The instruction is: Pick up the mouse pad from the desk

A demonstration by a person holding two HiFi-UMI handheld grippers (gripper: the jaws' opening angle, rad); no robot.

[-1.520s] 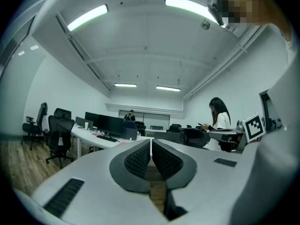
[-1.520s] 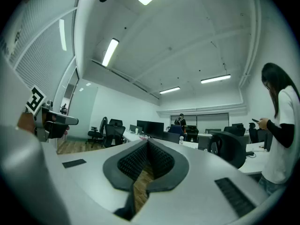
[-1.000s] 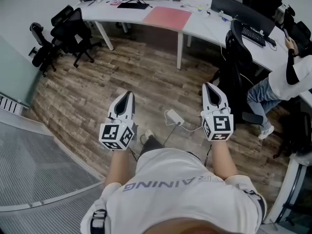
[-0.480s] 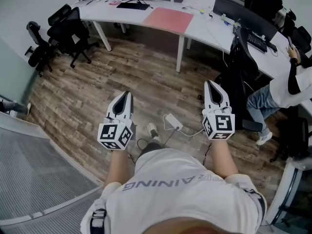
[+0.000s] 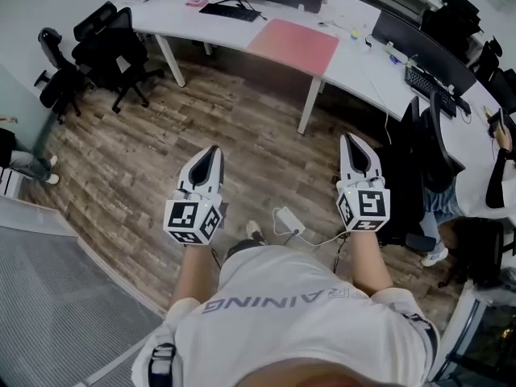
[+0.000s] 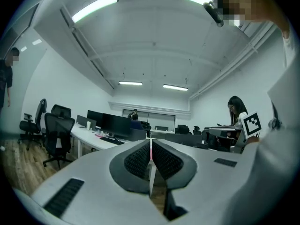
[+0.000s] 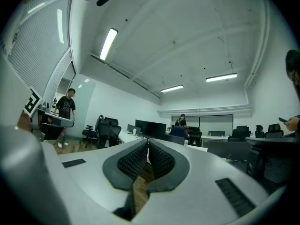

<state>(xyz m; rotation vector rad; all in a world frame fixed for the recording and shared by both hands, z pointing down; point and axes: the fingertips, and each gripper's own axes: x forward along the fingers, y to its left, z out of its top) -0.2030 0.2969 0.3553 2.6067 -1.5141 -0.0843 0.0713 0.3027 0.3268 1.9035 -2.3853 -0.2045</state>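
Two grippers: left gripper (image 5: 211, 156) and right gripper (image 5: 350, 143), jaws closed, nothing in them
Mouse pad (image 5: 293, 45): pink, flat at the table (image 5: 363, 64) front edge, well apart from both

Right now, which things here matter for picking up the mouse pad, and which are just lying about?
For the job: pink mouse pad, white desk, left tongs, right tongs, both shut, empty.
Just lying about: black keyboard, power strip, office chairs.
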